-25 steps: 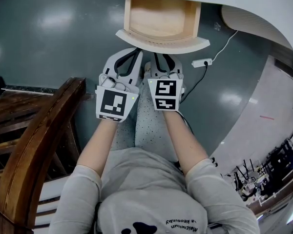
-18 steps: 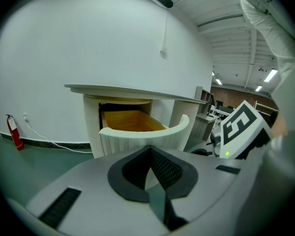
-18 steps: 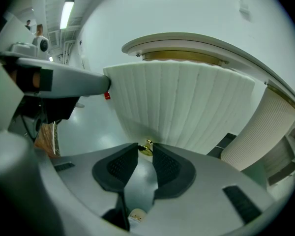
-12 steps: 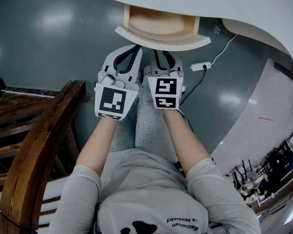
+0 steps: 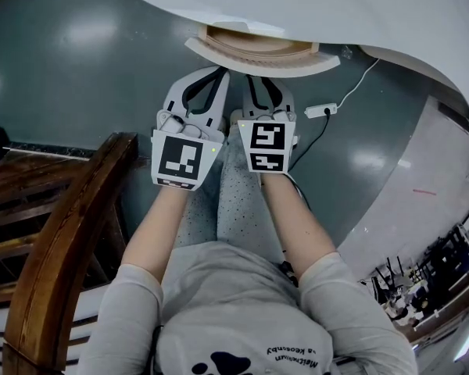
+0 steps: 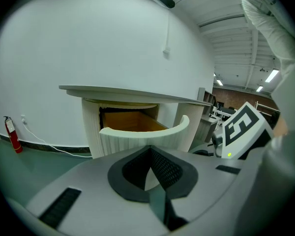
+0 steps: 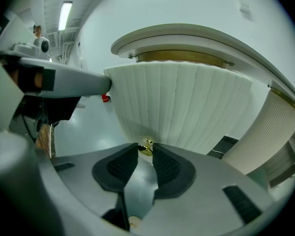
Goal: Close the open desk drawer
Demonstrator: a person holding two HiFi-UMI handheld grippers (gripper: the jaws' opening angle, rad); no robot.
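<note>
Change since a second ago: the drawer sits further in under the desk top, and both grippers are further forward with it. Only a narrow strip of its wooden inside shows in the head view.

- Drawer: far centre, partly open. The curved, ribbed white drawer front stands proud of the desk edge. The left gripper view shows the wood interior behind the front.
- Brass knob: low on the drawer front, between the right gripper's pad tips.
- Right gripper: jaws nearly together, closed on the brass knob, tips at the drawer front.
- Left gripper: jaws together, nothing between them. It lies just left of the right gripper, its tip at the front's left part; contact cannot be told.
- Floor: grey-green, glossy.
- Chair: dark wood, near left.
- Power strip: white, on the floor to the right, with a cable running far right.
- Fire extinguisher: red, against the far wall at left.
</note>
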